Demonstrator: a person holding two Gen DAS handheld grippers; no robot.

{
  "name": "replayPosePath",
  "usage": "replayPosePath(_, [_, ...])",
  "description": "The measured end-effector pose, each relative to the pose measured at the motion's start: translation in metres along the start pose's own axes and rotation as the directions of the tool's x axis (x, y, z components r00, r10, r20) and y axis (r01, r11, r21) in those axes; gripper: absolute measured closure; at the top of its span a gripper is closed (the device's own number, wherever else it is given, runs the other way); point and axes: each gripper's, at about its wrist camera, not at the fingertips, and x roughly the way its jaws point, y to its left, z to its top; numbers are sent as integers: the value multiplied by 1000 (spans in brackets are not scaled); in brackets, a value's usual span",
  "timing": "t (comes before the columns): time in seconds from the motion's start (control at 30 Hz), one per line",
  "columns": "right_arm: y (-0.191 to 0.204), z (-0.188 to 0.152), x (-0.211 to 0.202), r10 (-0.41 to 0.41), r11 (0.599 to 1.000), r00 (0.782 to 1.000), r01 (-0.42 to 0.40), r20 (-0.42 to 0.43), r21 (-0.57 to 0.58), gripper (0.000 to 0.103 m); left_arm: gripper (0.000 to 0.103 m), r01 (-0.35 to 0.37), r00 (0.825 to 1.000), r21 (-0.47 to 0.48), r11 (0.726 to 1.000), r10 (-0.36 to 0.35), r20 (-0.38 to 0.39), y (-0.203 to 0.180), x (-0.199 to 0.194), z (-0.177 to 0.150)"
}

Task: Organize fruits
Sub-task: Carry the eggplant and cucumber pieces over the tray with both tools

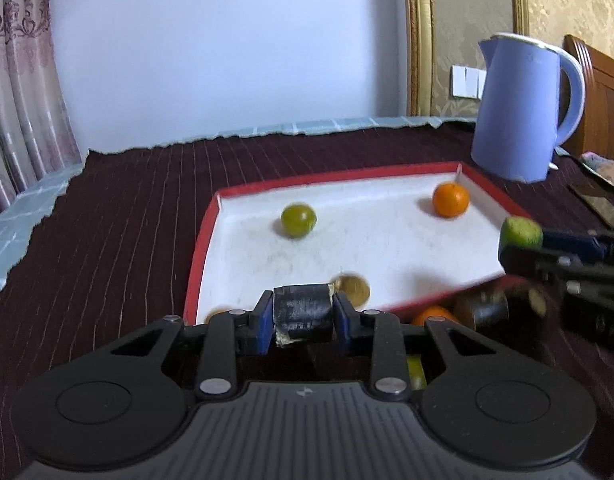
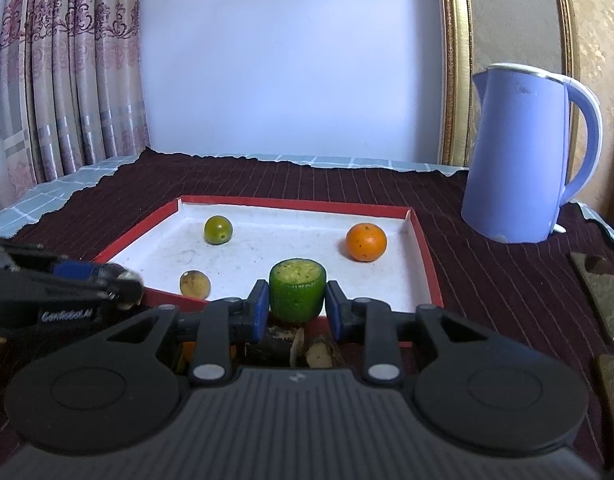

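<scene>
Right gripper [image 2: 295,312]: blue pads closed partway on a green cut fruit chunk [image 2: 297,294], flat cut face upward, pale and pulpy, gripped on both sides and held above the near rim of the red-edged tray [image 2: 425,256]. Same chunk seen from the left wrist at 3 o'clock [image 1: 521,233], pinched at the tip of the right gripper [image 1: 519,246] over the tray's right rim.

Left gripper [image 1: 303,318]: pads clamped on a dark, blackish block-like piece [image 1: 303,312], scuffed grey on its face; exact kind of item not clear. Held at the tray's near edge.

Inside the tray [image 1: 203,248], on its white floor: a green round fruit [image 2: 218,230] at 11 o'clock, an orange [image 2: 366,242] at 1 o'clock near the right wall, a brownish-yellow small fruit [image 2: 195,284] at 10 o'clock by the near rim, well apart from one another.

Below the right gripper, outside the tray's near edge: dark cut pieces with pale faces [image 2: 319,354], partly hidden.

Further out: a dark maroon striped cloth [image 2: 487,280] under everything; a lilac electric kettle [image 2: 519,156] upright at 2 o'clock, beyond the tray's far right corner; patterned curtains [image 2: 59,72] at 10 o'clock.
</scene>
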Motion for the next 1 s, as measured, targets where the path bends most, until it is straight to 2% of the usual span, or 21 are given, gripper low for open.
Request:
replayPosePath(0.27, [0, 22, 3, -19, 999, 999, 20, 33, -34, 75, 74, -43, 999, -10, 999, 43, 0, -13, 20, 26])
replayPosePath(0.63, [-4, 42, 24, -19, 999, 999, 21, 35, -43, 75, 74, -110, 994, 6, 994, 110, -4, -21, 50, 50])
replayPosePath(1.0, [-7, 53, 47, -26, 999, 999, 27, 20, -31, 75, 74, -145, 989, -7, 989, 145, -43, -20, 77, 59])
